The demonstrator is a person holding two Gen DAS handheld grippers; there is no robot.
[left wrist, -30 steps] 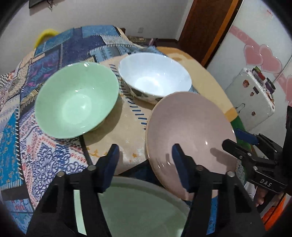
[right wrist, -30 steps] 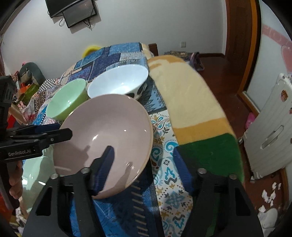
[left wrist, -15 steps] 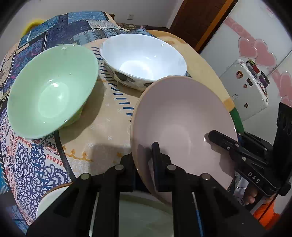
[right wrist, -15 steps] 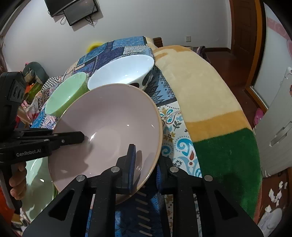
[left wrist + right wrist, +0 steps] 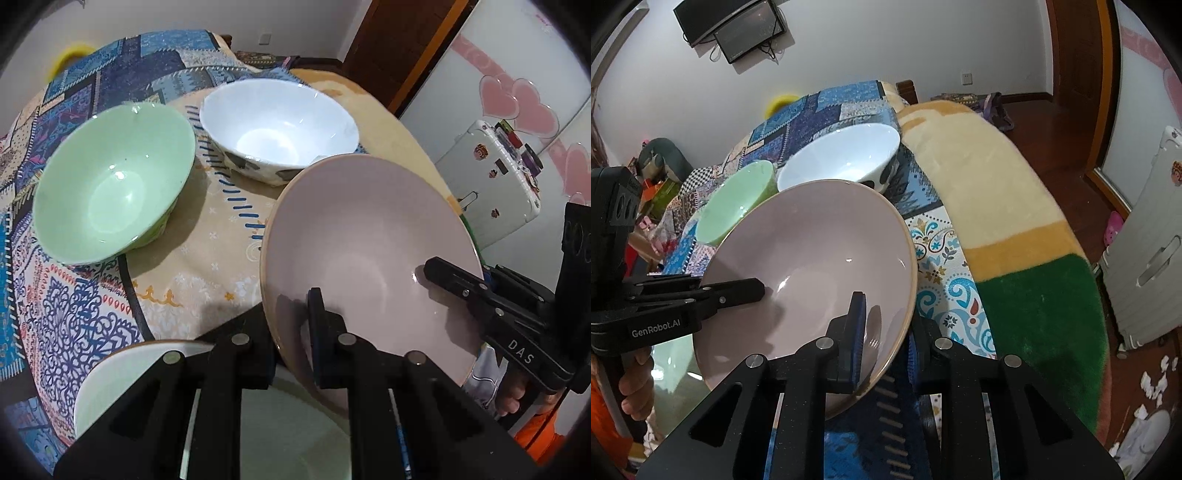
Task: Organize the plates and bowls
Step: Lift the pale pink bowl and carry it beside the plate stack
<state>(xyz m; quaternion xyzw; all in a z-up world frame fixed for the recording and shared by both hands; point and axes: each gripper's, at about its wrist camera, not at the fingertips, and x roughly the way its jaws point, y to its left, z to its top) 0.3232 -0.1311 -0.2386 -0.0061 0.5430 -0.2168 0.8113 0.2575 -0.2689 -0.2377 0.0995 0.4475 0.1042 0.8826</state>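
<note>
Patterned cloth (image 5: 74,314) covers our table. Nearest, both tongs are clamped on the pink plate's (image 5: 369,236) rim: left gripper (image 5: 291,332) on its near-left edge, right gripper (image 5: 886,332) on the opposite edge. The plate tilts, partly over a pale green plate (image 5: 280,424) below. Beyond the pink plate sit a green bowl (image 5: 114,184) and a white bowl (image 5: 277,125). We should probably level it, move both hands together, and clear the white bowl's rim.
</note>
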